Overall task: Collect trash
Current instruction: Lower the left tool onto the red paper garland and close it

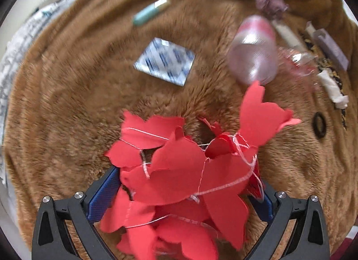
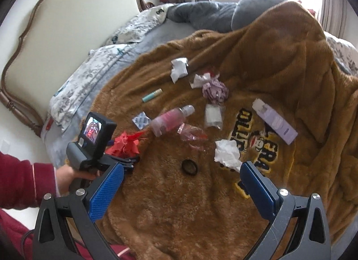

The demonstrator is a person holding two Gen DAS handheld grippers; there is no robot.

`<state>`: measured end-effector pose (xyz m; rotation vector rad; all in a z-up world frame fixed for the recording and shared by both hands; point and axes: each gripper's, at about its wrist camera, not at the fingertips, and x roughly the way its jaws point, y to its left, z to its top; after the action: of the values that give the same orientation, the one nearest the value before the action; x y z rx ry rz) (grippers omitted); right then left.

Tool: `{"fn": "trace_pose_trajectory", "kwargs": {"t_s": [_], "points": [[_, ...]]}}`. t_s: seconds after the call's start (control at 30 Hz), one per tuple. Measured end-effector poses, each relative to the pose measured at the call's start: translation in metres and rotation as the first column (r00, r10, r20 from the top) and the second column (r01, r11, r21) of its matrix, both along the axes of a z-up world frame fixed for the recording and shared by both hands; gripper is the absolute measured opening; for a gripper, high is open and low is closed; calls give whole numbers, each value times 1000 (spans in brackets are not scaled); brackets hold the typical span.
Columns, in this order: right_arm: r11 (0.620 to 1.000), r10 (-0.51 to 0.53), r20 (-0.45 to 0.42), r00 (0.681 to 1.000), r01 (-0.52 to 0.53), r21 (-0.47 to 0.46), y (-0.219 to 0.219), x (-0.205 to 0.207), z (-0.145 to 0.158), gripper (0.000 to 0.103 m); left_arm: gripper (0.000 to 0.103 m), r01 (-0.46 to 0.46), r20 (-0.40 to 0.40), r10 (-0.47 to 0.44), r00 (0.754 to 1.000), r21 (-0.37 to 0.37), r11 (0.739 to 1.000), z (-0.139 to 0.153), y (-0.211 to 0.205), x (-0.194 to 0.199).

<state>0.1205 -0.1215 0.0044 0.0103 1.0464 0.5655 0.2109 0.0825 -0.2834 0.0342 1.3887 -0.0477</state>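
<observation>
The left claw (image 1: 179, 193) is clamped on the red paper garland (image 1: 179, 170); the right claw (image 2: 181, 184), spread apart, is nearer the crumpled tissue (image 2: 227, 153) just ahead.

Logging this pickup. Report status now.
Left gripper shut on red paper garland. Right gripper open, empty, over brown blanket. Pink bottle, white tissue uncollected. Nothing blocking.
</observation>
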Motion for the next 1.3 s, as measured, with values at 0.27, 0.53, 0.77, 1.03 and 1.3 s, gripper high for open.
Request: {"fn": "trace_pose_trajectory", "kwargs": {"t_s": [0.27,0.53,0.77,1.03,1.3], "points": [[998,51,-124,991,-53,-14,41,32,-65,103,70,-43,-75,42,996,-15,999,5,1,4],[995,13,-278,960,-40,-92,69,67,-148,102,42,-61,-89,55,995,-67,996,41,14,1],[988,-43,-383,923,-19,-155,85,81,-197,96,39,-100,-84,92,992,-84,991,62,23,-10],[973,-91,-384,919,0,-229,91,79,-219,72,39,-122,-73,116,991,-85,989,48,41,-16],[958,-100,-385,917,-16,-286,96,72,-214,22,30,-136,-68,130,989,-94,986,52,45,-21]]}}
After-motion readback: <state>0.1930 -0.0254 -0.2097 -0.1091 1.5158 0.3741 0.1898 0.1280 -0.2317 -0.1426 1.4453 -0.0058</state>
